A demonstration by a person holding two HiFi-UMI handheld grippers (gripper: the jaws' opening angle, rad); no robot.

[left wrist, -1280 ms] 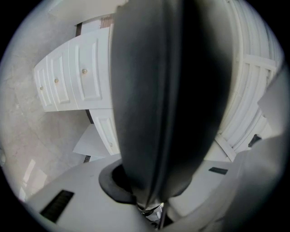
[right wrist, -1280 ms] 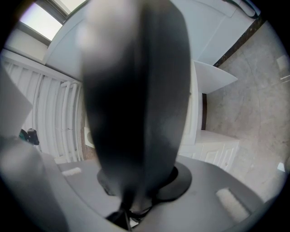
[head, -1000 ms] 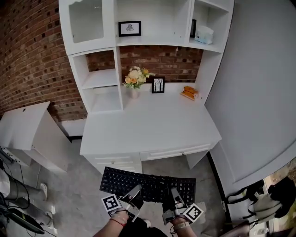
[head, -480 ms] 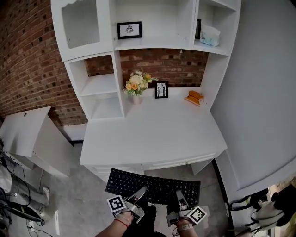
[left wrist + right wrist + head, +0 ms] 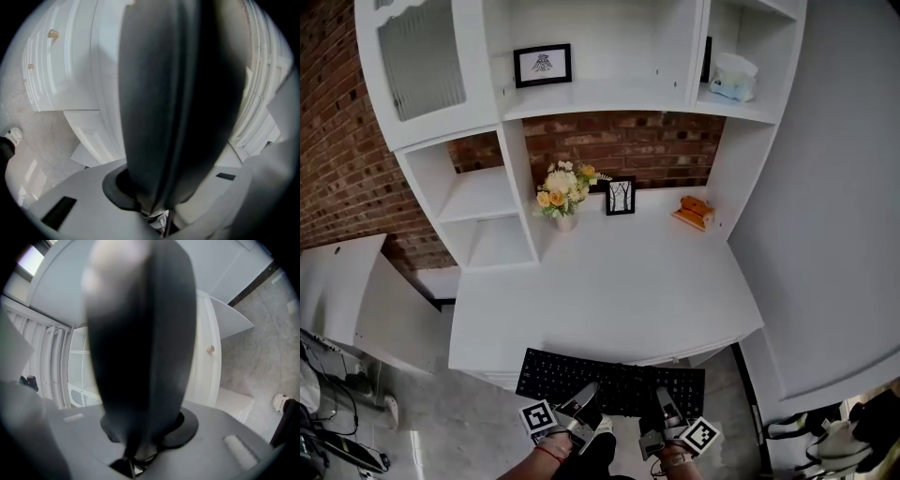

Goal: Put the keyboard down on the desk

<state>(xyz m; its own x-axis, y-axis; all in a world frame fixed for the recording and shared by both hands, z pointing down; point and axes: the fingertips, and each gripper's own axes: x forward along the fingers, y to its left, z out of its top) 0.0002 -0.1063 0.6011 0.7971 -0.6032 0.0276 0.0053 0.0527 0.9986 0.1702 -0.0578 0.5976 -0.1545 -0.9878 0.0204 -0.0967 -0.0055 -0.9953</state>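
A black keyboard (image 5: 609,380) hangs level in the air at the bottom of the head view, its far edge over the front edge of the white desk (image 5: 609,291). My left gripper (image 5: 584,401) is shut on the keyboard's near edge, left of the middle. The right gripper (image 5: 662,403) is shut on the same edge, right of the middle. In the left gripper view the keyboard (image 5: 173,93) fills the centre as a dark edge-on slab. In the right gripper view the keyboard (image 5: 140,333) looks the same, and the jaws close on it low in the picture.
At the back of the desk stand a vase of flowers (image 5: 560,192), a small picture frame (image 5: 620,197) and an orange object (image 5: 694,212). A white shelf unit (image 5: 600,94) rises above them against a brick wall. A low white cabinet (image 5: 347,281) stands on the left.
The keyboard and both grippers have come forward to the desk. The drawer fronts seen earlier are now hidden under the desk top, and the keyboard's far edge overlaps the desk's front edge.
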